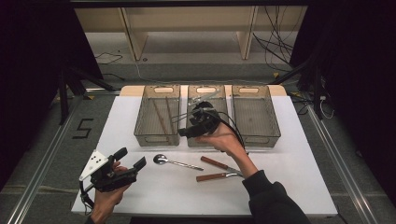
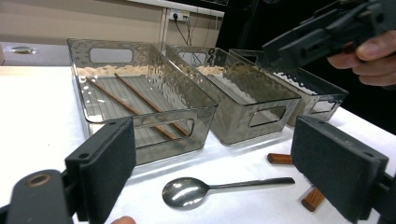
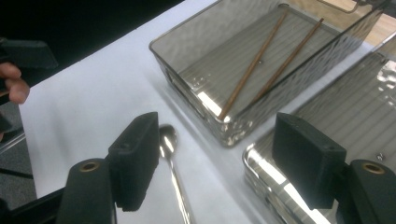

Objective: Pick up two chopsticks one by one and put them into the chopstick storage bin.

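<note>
Steel spoon (image 3: 169, 140) lies on the table below the right gripper (image 3: 219, 163) (jaws spread, empty).

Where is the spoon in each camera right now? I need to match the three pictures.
High view: the spoon lies on the white table, in front of the left bin, bowl to the left.
Left gripper view: bottom centre, between the open jaws, bowl to the left.
Right gripper view: bottom centre, beside the left jaw, handle running down out of frame.
Shared landmark: the bin holding two chopsticks, just behind the spoon.
</note>
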The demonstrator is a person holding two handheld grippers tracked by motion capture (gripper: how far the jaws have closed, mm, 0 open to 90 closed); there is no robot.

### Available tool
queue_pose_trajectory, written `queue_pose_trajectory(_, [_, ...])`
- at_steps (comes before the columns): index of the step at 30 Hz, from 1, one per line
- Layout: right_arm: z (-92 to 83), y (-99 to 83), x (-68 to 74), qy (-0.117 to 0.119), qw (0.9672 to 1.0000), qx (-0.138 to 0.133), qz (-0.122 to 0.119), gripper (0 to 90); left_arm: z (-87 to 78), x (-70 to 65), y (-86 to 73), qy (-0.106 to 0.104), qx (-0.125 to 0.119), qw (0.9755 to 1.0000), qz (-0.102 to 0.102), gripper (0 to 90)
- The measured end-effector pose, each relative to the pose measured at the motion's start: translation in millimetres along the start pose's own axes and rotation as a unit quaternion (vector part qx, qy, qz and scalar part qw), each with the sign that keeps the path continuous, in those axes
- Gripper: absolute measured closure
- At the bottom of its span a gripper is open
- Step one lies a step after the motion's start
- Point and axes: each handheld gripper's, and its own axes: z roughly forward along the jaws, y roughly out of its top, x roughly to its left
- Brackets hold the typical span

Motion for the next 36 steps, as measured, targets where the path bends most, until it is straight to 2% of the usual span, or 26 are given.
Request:
queue_pose_trajectory(1, [-3.2, -3.5, 0.0, 0.0, 1.0, 0.0, -0.007, 32.6, -0.1, 0.0, 0.0, 0.0, 0.0, 1.0, 0.0, 13.7])
queue_pose_trajectory(8, [-12.9, -23.1, 1.9, 0.002, 0.9999, 0.007, -0.008, 31.8, 0.1, 0.1, -0.2, 0.0, 0.0, 1.0, 0.0, 13.6])
queue_pose_trajectory(14, [-13.0, -36.1, 0.5, 0.002, 0.9999, 0.014, -0.009, 31.2, 0.6, -0.2, -0.3, 0.0, 0.0, 1.0, -0.001, 13.6])
queue_pose_trajectory(24, [-10.5, -49.5, 6.3, 0.008, 0.9996, 0.023, -0.01, 30.3, 0.3, 0.1, -0.3, 0.0, 0.0, 1.0, -0.001, 13.6])
queue_pose_trajectory(31, [-7.6, -60.7, 9.2, 0.011, 0.9993, 0.03, -0.022, 29.7, 0.6, -0.5, -0.1, 0.0, 0.0, 1.0, 0.0, 13.6])
queue_pose_trajectory(33, [-6.6, -62.9, 10.2, 0.012, 0.9993, 0.032, -0.017, 29.6, 0.5, -0.7, -0.1, 0.0, 0.001, 1.0, 0.0, 13.6])
queue_pose_trajectory(36, [-3.9, -65.4, 11.7, 0.012, 0.9989, 0.038, -0.026, 29.1, 0.7, -0.5, 0.0, 0.0, 0.001, 1.0, 0.0, 13.6])
